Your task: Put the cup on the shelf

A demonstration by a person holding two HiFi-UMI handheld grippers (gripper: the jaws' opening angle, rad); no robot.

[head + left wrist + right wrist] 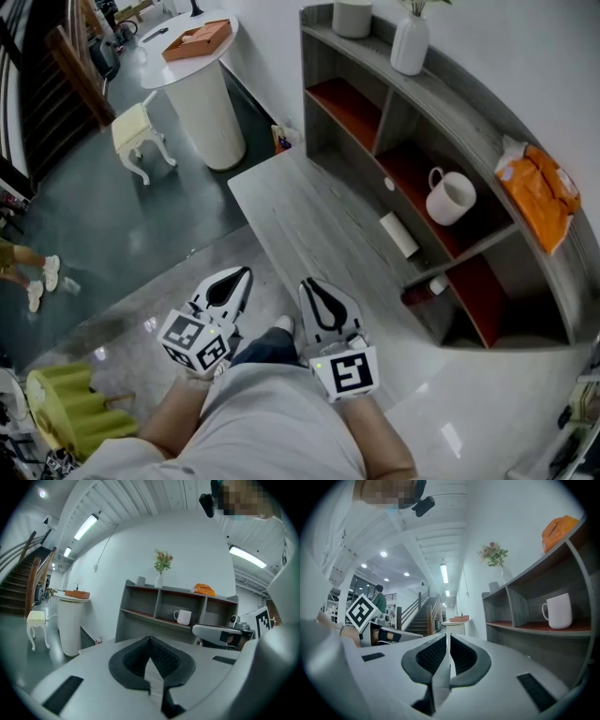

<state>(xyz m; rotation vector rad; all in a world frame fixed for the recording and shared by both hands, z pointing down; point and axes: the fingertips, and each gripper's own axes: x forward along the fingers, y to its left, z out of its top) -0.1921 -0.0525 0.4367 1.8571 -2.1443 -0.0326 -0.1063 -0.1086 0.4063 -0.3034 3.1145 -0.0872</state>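
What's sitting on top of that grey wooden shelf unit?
On the grey wooden shelf unit's top: a pale round pot, a white vase holding flowers, and a crumpled orange bag. What the bag holds is covered.

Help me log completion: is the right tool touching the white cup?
Apart. The head view shows the cup standing inside the shelf, while the right tool is well short of it, with a wide gap between.

- we count one cup (451, 197) and one shelf (459, 89).
- two grippers now: the left gripper (234, 279) and the right gripper (316, 291).
- one vase (410, 42), one orange bag (539, 192).
- one round table (211, 112), one tray (197, 39).
- one stool (139, 136), and we make out one bottle (424, 291).
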